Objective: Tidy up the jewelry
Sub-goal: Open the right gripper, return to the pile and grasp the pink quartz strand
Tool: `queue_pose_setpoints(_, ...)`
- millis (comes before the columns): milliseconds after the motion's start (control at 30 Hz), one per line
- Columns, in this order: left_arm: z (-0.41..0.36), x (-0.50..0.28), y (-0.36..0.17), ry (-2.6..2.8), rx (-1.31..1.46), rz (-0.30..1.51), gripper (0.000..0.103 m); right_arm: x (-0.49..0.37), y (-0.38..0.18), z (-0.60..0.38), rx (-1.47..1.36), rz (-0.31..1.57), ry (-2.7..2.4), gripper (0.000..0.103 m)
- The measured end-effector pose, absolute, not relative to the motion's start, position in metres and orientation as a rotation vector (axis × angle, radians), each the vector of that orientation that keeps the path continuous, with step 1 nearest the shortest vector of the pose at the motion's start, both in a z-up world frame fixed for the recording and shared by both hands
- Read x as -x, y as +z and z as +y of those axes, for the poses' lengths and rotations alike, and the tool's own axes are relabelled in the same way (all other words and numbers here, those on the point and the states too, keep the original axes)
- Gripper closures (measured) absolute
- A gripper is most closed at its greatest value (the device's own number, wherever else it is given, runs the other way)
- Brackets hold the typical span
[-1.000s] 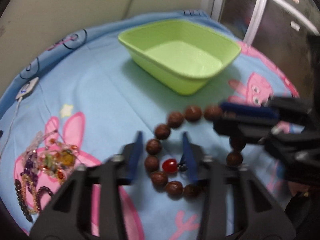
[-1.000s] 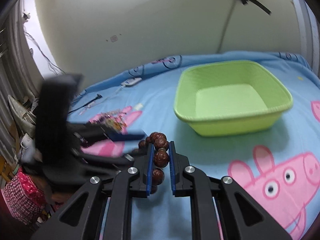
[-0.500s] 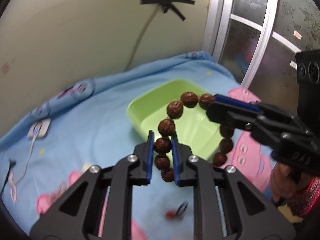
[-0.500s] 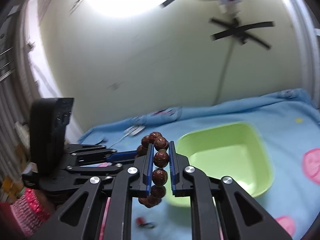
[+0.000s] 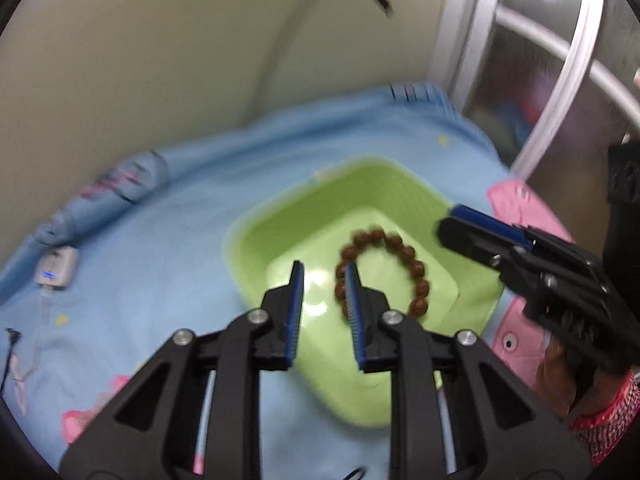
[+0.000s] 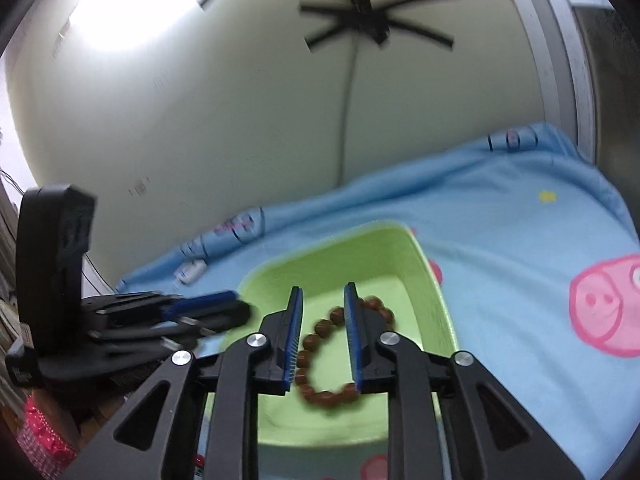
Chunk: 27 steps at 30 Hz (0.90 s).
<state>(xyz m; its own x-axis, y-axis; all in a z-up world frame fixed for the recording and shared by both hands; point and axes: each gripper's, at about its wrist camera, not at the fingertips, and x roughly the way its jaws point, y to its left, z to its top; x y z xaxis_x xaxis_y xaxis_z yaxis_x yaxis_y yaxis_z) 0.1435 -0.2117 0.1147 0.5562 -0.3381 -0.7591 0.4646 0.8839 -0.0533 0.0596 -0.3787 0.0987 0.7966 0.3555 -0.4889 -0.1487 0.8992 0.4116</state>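
A brown wooden bead bracelet point(image 5: 418, 268) lies loose in the green plastic basket point(image 5: 248, 240), a little blurred. My left gripper point(image 5: 322, 304) hangs over the basket with its jaws opening; nothing is between the pads. The right gripper point(image 5: 456, 224) reaches in from the right, above the basket's rim. In the right wrist view my right gripper point(image 6: 322, 332) also has its jaws opening, and the bracelet point(image 6: 320, 326) shows through the gap, below the pads and untouched, inside the basket point(image 6: 432, 280). The left gripper point(image 6: 236, 306) is at the left.
The basket sits on a blue cartoon-pig bed sheet point(image 5: 160, 280). A white plug with a cable point(image 5: 56, 266) lies at the sheet's left edge. A wall rises behind, and a metal window frame point(image 5: 560, 80) stands at the right. A red patterned sleeve point(image 5: 608, 420) is at the lower right.
Both grippers lifted the bracelet off the sheet and carried it over the basket. Their jaws have since parted, and the bracelet has dropped into the basket.
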Motion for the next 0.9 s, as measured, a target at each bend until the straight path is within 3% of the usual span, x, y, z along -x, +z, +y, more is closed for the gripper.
queue_pose_setpoints(67,-0.171,-0.129,0.143,-0.450,-0.098,0.769,0.080,-0.046,0.118,-0.376,-0.367,0.513,0.326,0.101)
queue_pose_setpoints(133,-0.122,-0.108,0.163,-0.390,-0.032,0.689,0.069,-0.032,0.131,-0.368,-0.353,0.470,0.385,0.094)
queue_pose_setpoints(233,-0.058,-0.082,0.166,-0.286,0.018,0.650,0.068,-0.010,0.130,-0.342,-0.295,0.481,0.524,0.081)
queue_pose_setpoints(300,-0.016,-0.063,0.148,-0.196,0.047,0.678,0.068,0.004,0.112,-0.314,-0.204,0.559,0.607,0.080)
queue_pose_setpoints(567,0.078,-0.015,0.063,-0.026,0.194,0.836,0.068,0.016,0.029,-0.250,0.014,0.869,0.589,0.082)
queue_pose_setpoints(633,0.083,-0.010,0.055,-0.020,0.207,0.843,0.068,0.011,0.023,-0.247,0.040,0.866,0.562,0.093)
queue_pose_setpoints(700,0.087,-0.003,0.046,-0.028,0.227,0.841,0.068,0.006,0.024,-0.235,0.059,0.888,0.563,0.096)
queue_pose_setpoints(900,0.091,0.007,0.038,-0.058,0.220,0.828,0.068,-0.027,0.021,-0.177,0.112,0.891,0.647,0.096)
